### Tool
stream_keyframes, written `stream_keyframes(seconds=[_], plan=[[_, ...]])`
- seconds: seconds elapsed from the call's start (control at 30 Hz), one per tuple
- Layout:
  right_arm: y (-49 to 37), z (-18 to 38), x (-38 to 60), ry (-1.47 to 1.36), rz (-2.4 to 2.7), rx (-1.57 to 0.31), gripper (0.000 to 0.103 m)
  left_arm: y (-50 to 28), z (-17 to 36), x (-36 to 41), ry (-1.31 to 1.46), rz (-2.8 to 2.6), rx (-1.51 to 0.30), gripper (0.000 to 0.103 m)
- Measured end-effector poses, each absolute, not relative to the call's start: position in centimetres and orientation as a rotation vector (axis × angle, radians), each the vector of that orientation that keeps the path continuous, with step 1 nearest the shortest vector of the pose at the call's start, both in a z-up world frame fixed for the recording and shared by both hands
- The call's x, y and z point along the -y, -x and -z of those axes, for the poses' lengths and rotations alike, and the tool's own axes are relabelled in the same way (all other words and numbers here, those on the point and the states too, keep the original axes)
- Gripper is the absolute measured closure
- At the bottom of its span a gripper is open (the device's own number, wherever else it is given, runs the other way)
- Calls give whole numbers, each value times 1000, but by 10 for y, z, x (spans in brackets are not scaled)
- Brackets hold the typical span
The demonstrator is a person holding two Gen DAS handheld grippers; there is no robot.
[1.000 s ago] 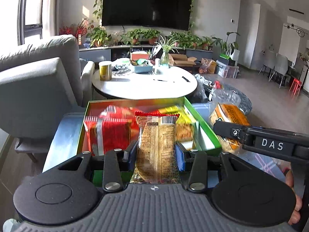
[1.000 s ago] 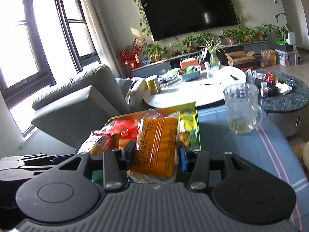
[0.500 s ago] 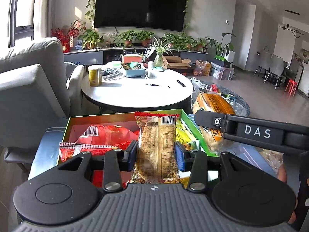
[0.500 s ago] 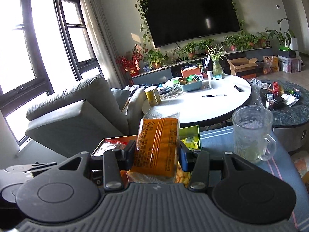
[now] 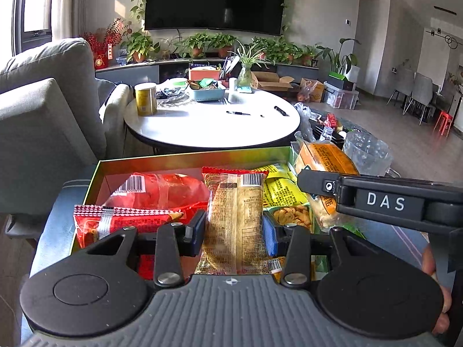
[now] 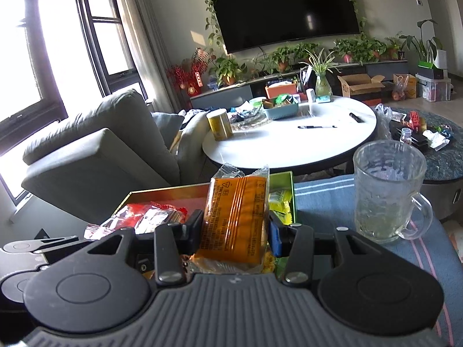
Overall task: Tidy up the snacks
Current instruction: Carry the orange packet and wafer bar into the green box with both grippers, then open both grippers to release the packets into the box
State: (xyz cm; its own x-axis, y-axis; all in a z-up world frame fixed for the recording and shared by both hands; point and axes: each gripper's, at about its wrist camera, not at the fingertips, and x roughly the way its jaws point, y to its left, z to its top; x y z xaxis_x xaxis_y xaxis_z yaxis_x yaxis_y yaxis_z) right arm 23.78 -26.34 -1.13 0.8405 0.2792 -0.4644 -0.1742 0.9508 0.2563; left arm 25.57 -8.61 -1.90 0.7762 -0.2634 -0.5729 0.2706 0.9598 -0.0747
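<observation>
My left gripper is shut on a tan snack packet with a red top edge, held above the open green snack box. The box holds red packets and yellow packets. My right gripper is shut on an orange snack packet, held over the box's right side. The orange packet and the right gripper's body also show at the right of the left wrist view.
A glass mug stands on the blue striped cloth right of the box. A round white table with a yellow can and pens lies beyond. A grey armchair is at the left.
Both grippers have pulled back and lifted with their packets still held. The box now sits lower and farther in both views, and more of the white table shows.
</observation>
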Motion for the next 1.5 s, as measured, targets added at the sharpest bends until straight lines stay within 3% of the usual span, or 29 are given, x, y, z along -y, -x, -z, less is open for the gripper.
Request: stream_keyframes(seconds=[0.23, 0.37, 0.77, 1.17, 1.5], plan=[[-238, 15, 263, -203, -240, -537, 41, -254, 22, 91, -20, 303, -624, 65], [-236, 12, 265, -214, -231, -515, 41, -251, 22, 91, -18, 298, -619, 53], [-225, 10, 271, -229, -234, -489, 40, -240, 15, 87, -14, 294, -602, 51], [-173, -13, 255, -33, -211, -218, 40, -216, 3, 73, 4, 274, -567, 47], [-153, -32, 265, -186, -238, -280, 40, -182, 3, 63, 16, 279, -582, 43]])
